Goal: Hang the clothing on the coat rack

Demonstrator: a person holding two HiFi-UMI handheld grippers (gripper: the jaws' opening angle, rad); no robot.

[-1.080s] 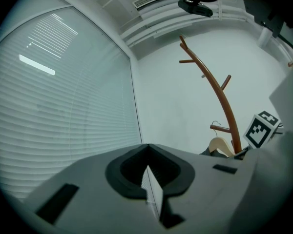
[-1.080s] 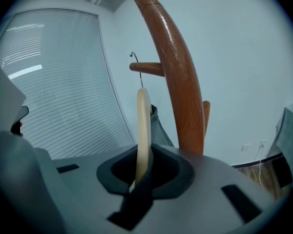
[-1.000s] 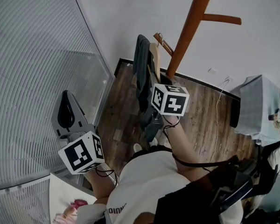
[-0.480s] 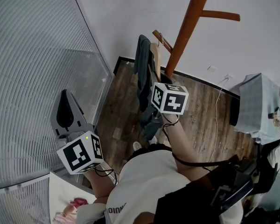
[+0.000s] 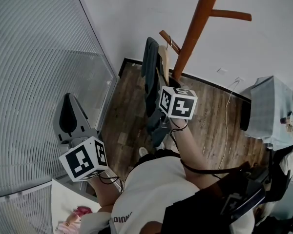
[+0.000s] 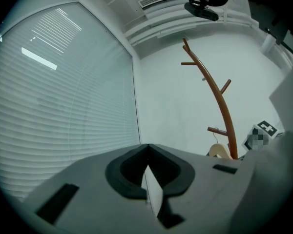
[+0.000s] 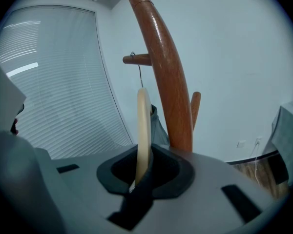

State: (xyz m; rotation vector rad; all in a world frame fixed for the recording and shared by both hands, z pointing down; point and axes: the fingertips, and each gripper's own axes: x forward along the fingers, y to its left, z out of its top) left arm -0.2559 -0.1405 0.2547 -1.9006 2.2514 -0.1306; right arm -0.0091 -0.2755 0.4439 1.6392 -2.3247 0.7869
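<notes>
A dark garment (image 5: 149,77) hangs on a pale wooden hanger (image 7: 143,126). The hanger's wire hook (image 7: 135,57) sits over a low peg (image 7: 139,59) of the orange-brown coat rack (image 7: 170,87). My right gripper (image 7: 145,152) is shut on the hanger's lower edge, just in front of the rack's pole (image 5: 193,33); in the head view its marker cube (image 5: 178,103) hides the jaws. My left gripper (image 5: 68,101) is held off to the left near the blinds, well away from the rack. Its jaws meet at the tips (image 6: 147,147) with nothing between them.
Window blinds (image 5: 34,72) fill the left side and a white wall stands behind the rack. A higher peg (image 5: 229,16) sticks out to the right. A grey covered stand (image 5: 271,111) and a cable (image 5: 228,116) are on the wooden floor at right.
</notes>
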